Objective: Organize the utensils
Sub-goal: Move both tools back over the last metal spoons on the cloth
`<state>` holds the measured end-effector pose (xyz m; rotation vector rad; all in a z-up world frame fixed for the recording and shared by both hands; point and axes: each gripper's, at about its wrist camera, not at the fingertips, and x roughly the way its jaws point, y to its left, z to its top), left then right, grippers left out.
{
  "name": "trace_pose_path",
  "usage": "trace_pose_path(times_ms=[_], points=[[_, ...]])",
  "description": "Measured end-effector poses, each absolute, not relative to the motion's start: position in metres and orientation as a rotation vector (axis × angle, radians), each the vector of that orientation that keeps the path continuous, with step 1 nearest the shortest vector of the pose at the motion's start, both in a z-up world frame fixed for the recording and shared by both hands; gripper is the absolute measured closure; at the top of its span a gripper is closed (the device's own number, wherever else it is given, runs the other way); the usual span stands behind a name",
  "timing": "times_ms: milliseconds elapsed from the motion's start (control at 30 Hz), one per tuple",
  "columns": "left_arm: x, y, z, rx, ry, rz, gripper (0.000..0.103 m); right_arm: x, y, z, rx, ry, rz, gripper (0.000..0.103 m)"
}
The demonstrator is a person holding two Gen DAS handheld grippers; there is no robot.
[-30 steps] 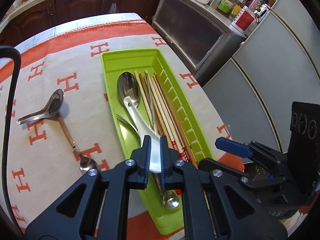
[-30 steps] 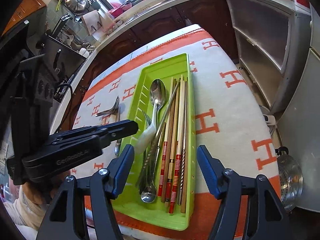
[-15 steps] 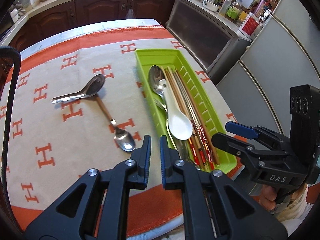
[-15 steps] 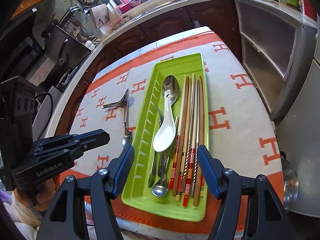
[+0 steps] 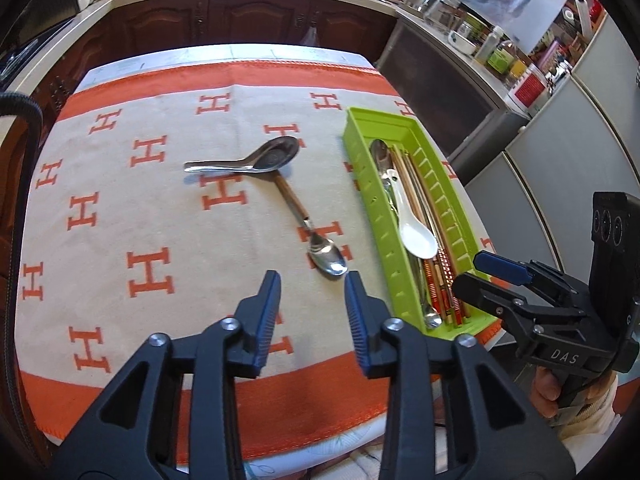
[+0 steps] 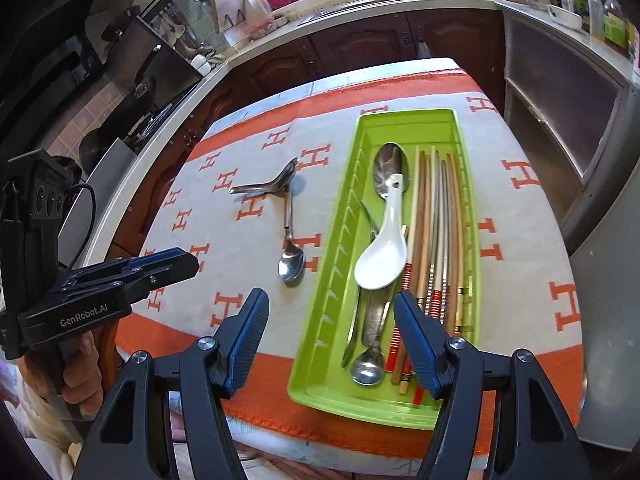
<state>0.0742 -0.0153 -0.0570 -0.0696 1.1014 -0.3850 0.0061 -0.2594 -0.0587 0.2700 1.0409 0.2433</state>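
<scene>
Tray: green tray [image 6: 404,120] is filled with one white spoon [image 6: 382,258], chopsticks [image 6: 436,240], metal spoons
Cloth: two spoons [image 5: 276,156] are laid at 9 o'clock of tray
Claws: left gripper [image 5: 312,304] and right gripper [image 6: 332,336] are held wide; nothing is held

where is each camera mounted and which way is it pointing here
Left wrist: on the left gripper, looking down its open fingers at the tablecloth; wooden-handled spoon ahead, metal soup spoon beyond, green tray to the right; right gripper at right edge.
Right wrist: on the right gripper, fingers open, above the tray's near end; left gripper and holding hand at left.
Shared: tray, white ceramic spoon, chopsticks, both loose spoons.
</scene>
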Motion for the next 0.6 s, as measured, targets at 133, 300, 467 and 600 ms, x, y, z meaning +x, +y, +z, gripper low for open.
trace_pose_path(times_ms=[133,300,467,600], points=[[0.076,-0.002,-0.058,-0.076,1.1,-0.367,0.07,0.01,-0.242,-0.055,0.219,1.047,0.263,0.037],[0.083,0.01,-0.058,-0.06,1.094,-0.347,0.069,0.021,-0.216,-0.051,0.156,1.051,0.288,0.037],[0.095,0.022,-0.06,-0.039,1.093,-0.321,0.069,0.04,-0.194,-0.046,0.118,1.049,0.312,0.037],[0.112,0.03,-0.062,0.004,1.098,-0.311,0.069,0.061,-0.181,-0.044,0.11,1.052,0.311,0.037]])
